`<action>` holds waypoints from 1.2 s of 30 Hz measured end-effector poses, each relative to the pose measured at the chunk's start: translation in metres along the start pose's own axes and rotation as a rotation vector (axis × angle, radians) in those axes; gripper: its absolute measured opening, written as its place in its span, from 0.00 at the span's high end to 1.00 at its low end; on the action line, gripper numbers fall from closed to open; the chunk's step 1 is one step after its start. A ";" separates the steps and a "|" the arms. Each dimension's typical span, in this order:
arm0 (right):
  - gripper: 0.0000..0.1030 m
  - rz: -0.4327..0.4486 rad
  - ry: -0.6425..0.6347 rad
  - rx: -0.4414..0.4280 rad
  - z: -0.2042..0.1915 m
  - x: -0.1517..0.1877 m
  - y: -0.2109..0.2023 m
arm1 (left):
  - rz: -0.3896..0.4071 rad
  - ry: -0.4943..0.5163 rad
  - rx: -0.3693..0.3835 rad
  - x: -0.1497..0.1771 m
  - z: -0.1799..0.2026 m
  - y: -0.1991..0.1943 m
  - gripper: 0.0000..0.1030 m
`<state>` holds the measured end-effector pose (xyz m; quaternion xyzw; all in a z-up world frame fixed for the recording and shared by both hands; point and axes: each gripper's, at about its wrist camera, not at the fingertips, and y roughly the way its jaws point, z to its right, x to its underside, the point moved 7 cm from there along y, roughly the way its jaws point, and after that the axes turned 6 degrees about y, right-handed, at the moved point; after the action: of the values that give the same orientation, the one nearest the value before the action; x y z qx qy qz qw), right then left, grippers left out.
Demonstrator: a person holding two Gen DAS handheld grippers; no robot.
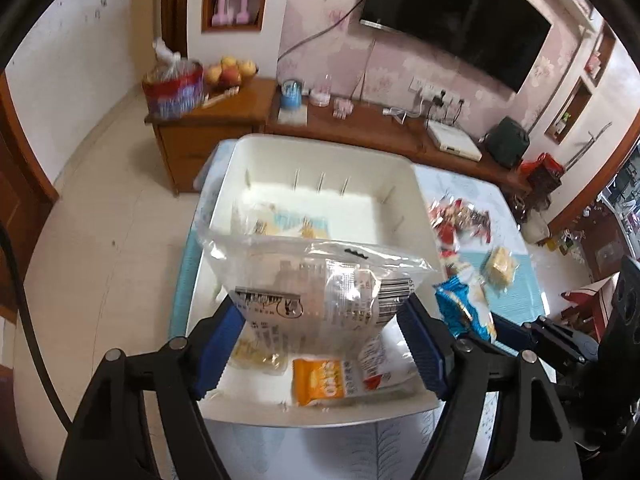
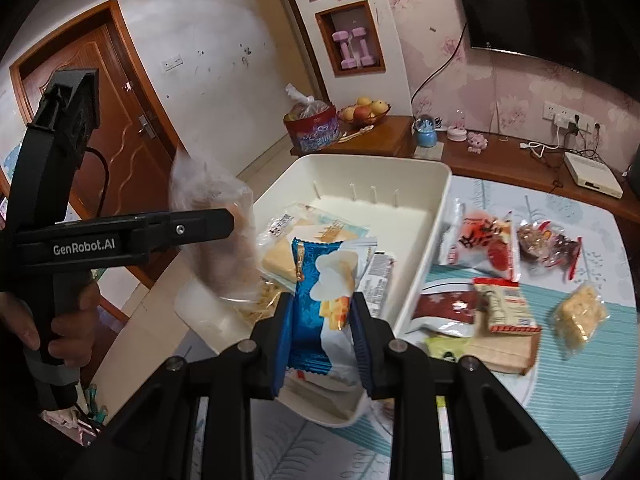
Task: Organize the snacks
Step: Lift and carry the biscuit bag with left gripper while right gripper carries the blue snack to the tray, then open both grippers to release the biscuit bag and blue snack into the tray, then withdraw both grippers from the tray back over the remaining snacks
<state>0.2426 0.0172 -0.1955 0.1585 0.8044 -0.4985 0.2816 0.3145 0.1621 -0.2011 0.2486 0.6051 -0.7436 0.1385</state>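
Note:
My left gripper [image 1: 322, 312] is shut on a clear plastic snack bag [image 1: 320, 280] with printed labels, held above the white bin [image 1: 332, 160]. It also shows in the right wrist view [image 2: 216, 216], blurred, at the bin's left. My right gripper [image 2: 322, 312] is shut on a blue and white snack packet [image 2: 324, 296], held over the bin's near end [image 2: 420, 176]. The blue packet also shows in the left wrist view [image 1: 464, 304]. In the bin lie an orange packet [image 1: 316, 376] and several other snacks.
Loose snacks lie on the table right of the bin: a red and white packet [image 2: 484, 248], a dark red packet [image 2: 448, 308], a yellow cracker pack [image 2: 580, 316]. A wooden cabinet [image 1: 208, 128] with fruit stands behind, and a TV [image 1: 460, 12] hangs on the wall.

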 end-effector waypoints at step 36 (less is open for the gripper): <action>0.57 -0.070 0.116 0.131 0.053 0.027 -0.006 | 0.097 0.022 0.088 -0.009 0.057 -0.010 0.18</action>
<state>0.2337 -0.0334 -0.2265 0.1769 0.7900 -0.5496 0.2062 0.3053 0.1081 -0.1798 0.2917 0.5604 -0.7592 0.1566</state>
